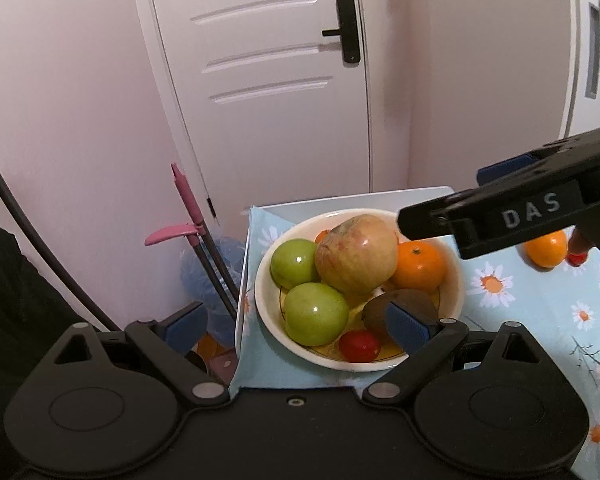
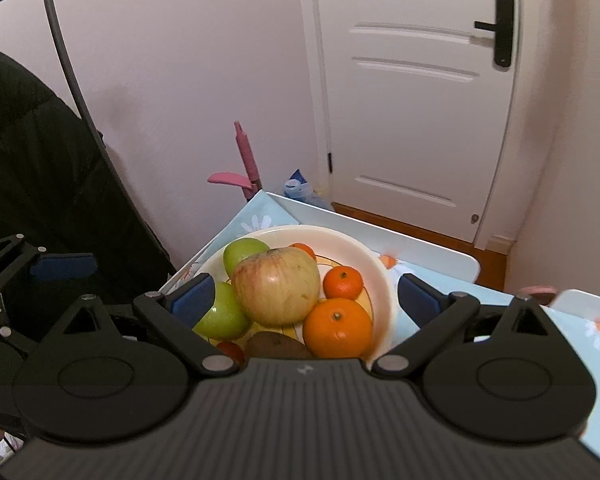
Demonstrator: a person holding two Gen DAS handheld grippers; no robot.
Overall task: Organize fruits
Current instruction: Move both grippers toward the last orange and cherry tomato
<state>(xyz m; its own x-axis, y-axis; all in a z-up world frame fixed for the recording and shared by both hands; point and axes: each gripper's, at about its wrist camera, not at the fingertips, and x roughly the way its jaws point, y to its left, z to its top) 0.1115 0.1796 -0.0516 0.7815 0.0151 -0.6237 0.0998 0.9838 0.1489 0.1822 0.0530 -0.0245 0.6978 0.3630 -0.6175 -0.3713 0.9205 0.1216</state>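
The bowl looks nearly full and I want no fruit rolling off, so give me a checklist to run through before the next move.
1. Right gripper open and empty: ok.
2. Left gripper open and empty: ok.
3. Bowl fully on the tablecloth: ok.
4. Big apple stable on the pile: cannot tell.
5. All fruit in the bowl: not ok, an orange and a small red fruit lie on the cloth.
6. Free spot for the orange: cannot tell.

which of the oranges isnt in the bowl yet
The orange lying on the daisy tablecloth, right of the bowl and partly hidden behind the right gripper. The other oranges, like the big one, sit inside the bowl.
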